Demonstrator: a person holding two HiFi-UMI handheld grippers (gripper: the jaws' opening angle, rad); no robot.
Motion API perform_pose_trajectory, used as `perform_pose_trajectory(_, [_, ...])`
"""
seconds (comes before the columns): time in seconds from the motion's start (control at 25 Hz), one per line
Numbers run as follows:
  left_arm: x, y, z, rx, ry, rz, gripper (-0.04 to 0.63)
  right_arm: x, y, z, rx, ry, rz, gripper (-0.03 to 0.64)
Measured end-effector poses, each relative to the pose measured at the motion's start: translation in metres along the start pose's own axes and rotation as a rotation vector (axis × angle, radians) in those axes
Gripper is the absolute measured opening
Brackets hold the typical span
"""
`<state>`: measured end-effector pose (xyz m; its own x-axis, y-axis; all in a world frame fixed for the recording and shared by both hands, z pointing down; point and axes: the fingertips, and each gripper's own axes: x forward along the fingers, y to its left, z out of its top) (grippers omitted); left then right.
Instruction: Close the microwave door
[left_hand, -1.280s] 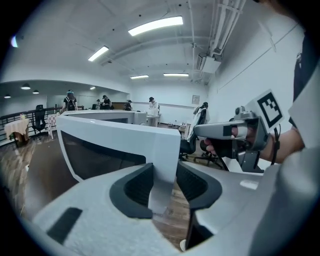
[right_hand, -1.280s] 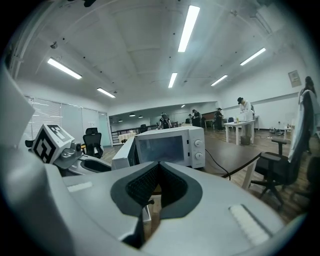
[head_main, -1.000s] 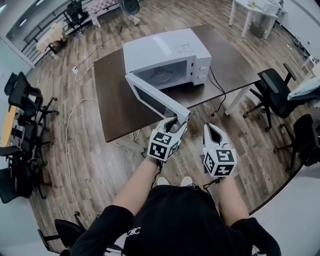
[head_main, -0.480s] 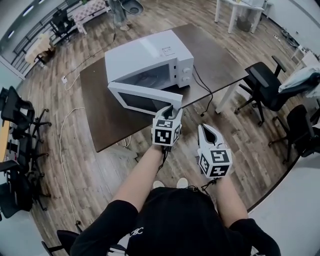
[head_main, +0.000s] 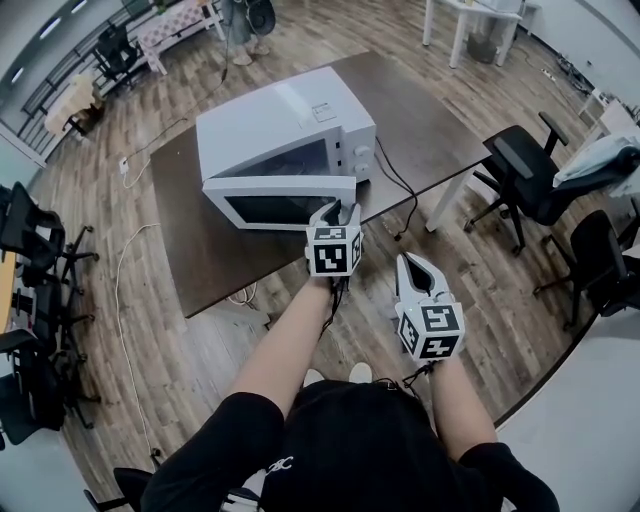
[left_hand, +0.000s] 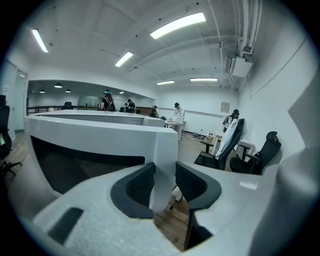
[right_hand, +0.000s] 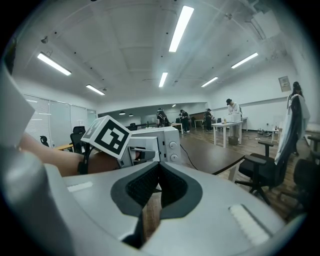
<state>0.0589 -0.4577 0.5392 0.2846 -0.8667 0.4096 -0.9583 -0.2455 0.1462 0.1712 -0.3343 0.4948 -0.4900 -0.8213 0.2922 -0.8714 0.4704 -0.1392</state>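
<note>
While L gripper jaws clamp edge of ajar microwave door, R gripper jaws sit closed & empty

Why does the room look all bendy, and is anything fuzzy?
Head view: the wide lens bows the table edges, everything sharp. Left gripper view: dark round corners, glaring ceiling light, the close microwave door looms huge. Right gripper view: same round frame, bright light strip.

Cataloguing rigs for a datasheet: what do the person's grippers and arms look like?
The left gripper and right gripper are white, with dark textured pads and a cube of black-and-white square markers. Thin black cables trail from each. Short black sleeves.
</note>
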Motion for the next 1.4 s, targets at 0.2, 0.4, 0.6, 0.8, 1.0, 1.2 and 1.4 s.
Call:
perform_pose_trajectory(0.2, [0.022,0.007,0.012,-0.032,-0.026,0.034,0.144,0.004,-0.012,0.003,0.002,0.001,-0.006,0.009])
perform_pose_trajectory(0.4, [0.044,0.015,0.023,-0.041,-0.037,0.064,0.146,0.006,-0.028,0.002,0.005,0.008,-0.016,0.009])
perform_pose_trajectory(0.6, [0.061,0.023,0.032,-0.048,-0.038,0.098,0.146,0.011,-0.04,-0.002,0.004,0.023,-0.02,0.01])
perform_pose_trajectory(0.8, [0.076,0.033,0.039,-0.052,-0.031,0.115,0.144,0.015,-0.044,-0.001,0.003,0.016,-0.018,0.01])
perform_pose_trajectory(1.0, [0.088,0.042,0.045,-0.049,-0.026,0.127,0.141,0.016,-0.049,-0.006,0.011,0.026,-0.027,0.009])
perform_pose_trajectory(1.2, [0.101,0.053,0.054,-0.057,-0.011,0.147,0.138,0.017,-0.057,-0.009,0.014,0.037,-0.04,0.009])
perform_pose_trajectory(1.4, [0.114,0.064,0.059,-0.036,-0.003,0.163,0.116,0.021,-0.063,-0.009,0.016,0.045,-0.045,0.009])
